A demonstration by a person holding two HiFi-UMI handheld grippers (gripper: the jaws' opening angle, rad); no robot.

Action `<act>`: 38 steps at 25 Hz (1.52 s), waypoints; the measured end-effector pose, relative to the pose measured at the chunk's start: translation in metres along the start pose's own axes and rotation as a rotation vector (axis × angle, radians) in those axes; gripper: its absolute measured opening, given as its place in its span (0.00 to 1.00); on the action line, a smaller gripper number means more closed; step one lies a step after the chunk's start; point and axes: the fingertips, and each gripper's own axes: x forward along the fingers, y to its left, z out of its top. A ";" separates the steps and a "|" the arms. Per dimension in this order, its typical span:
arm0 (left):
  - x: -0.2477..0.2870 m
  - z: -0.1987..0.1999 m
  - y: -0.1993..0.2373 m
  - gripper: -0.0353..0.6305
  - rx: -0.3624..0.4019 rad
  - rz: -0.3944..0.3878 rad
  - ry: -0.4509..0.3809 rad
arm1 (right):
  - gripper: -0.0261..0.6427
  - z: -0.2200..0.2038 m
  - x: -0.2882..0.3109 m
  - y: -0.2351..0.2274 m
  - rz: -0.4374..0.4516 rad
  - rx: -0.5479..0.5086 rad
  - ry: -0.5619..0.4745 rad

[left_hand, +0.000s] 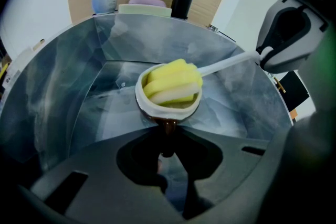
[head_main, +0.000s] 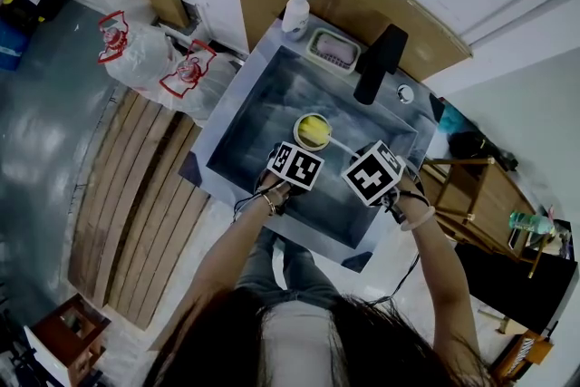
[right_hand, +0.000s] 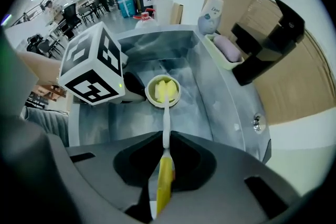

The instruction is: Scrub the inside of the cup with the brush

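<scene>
A white cup (left_hand: 168, 107) with a brown outside is held over the steel sink (head_main: 263, 104); my left gripper (left_hand: 167, 136) is shut on its brown handle. The brush's yellow sponge head (left_hand: 172, 81) sits inside the cup's mouth. Its white stem (right_hand: 166, 120) runs back to a yellow grip clamped in my right gripper (right_hand: 165, 157). In the head view the cup (head_main: 313, 131) hangs just beyond the two marker cubes, the left gripper (head_main: 288, 178) at its near left and the right gripper (head_main: 362, 160) at its near right. In the right gripper view the cup (right_hand: 163, 91) shows straight ahead.
A black faucet (head_main: 379, 61) rises at the sink's far right rim. A soap bottle (head_main: 296, 11) and a dish with pink soap (head_main: 333, 48) stand on the back rim. Cardboard leans on the wall behind. Bags lie on the floor at left (head_main: 149, 54), a wooden shelf at right (head_main: 480, 190).
</scene>
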 end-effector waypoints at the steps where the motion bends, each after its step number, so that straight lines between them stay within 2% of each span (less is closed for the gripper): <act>1: 0.000 0.000 0.000 0.16 0.000 0.000 0.000 | 0.12 0.000 0.000 -0.001 0.000 0.003 0.014; 5: 0.000 -0.001 0.000 0.16 0.001 0.000 0.001 | 0.12 0.002 -0.002 0.000 0.025 0.018 0.069; 10: 0.000 0.000 0.000 0.16 -0.001 0.002 0.001 | 0.12 0.005 -0.006 0.006 0.058 -0.013 0.116; 15: 0.001 0.000 0.002 0.16 -0.002 0.004 0.006 | 0.12 0.014 -0.007 0.012 0.122 0.004 0.102; 21: 0.001 -0.001 0.001 0.15 -0.002 0.002 0.008 | 0.12 0.026 -0.015 0.009 0.157 0.049 0.047; 26: 0.001 -0.001 0.001 0.15 -0.002 0.001 0.007 | 0.12 0.038 -0.023 -0.004 0.136 0.090 -0.005; 32: 0.000 0.000 0.001 0.15 -0.001 0.002 0.004 | 0.12 0.035 -0.020 -0.012 0.107 0.097 0.025; 38: 0.001 -0.001 0.001 0.15 -0.002 0.003 0.005 | 0.12 0.026 -0.017 -0.004 0.089 0.016 0.086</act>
